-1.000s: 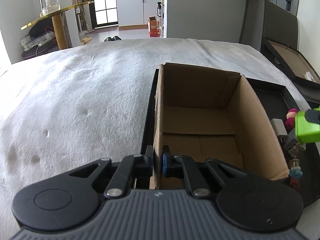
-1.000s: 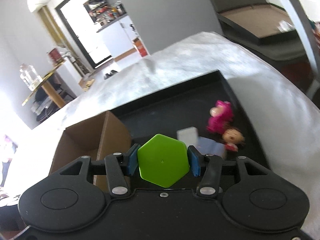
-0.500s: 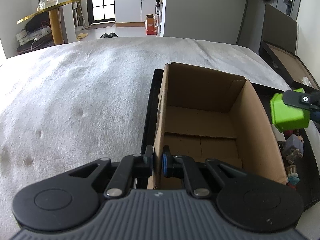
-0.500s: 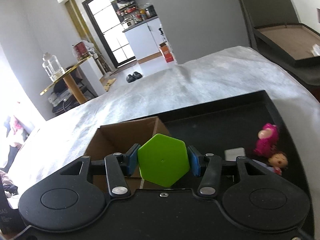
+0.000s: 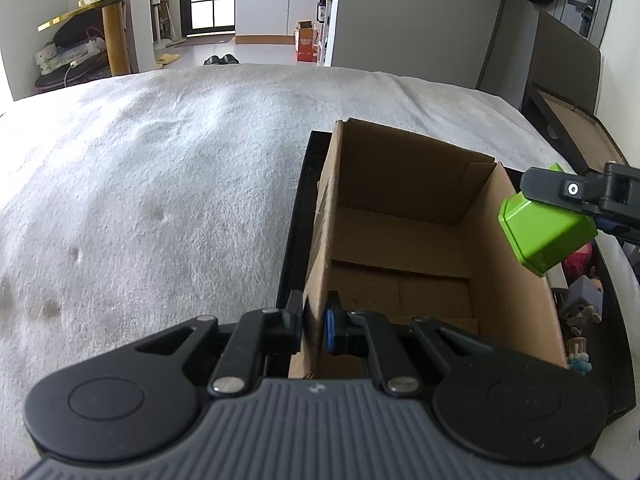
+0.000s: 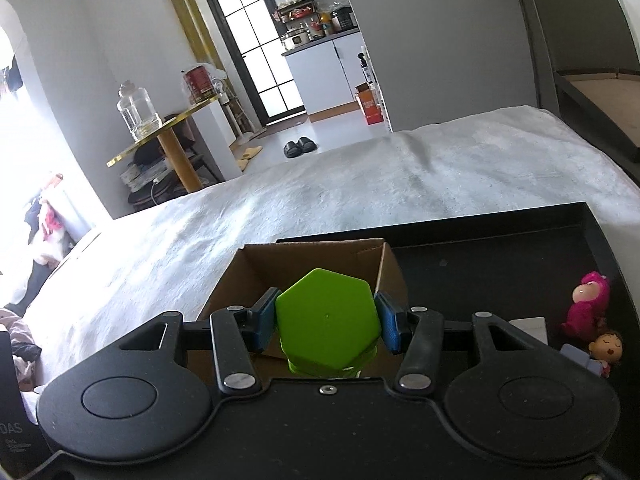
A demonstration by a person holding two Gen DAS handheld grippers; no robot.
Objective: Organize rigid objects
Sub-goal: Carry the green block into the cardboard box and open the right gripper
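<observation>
White fuzzy bed cover (image 5: 168, 184) under black tray (image 6: 500, 240) | left tool (image 5: 314, 320) clenched on open brown cardboard box (image 5: 404, 248) wall | right tool (image 6: 326, 322) grasping green hexagonal plastic container (image 6: 327, 320) above box's right rim, probably not yet inside | risk: releasing early bounces container off rim onto figurines beside box

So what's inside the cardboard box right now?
Nothing visible: the box shows only bare floor flaps and walls. Its near end is hidden behind the left hand-held gripper, which clamps the wall. The green block hangs outside, at the right rim.
</observation>
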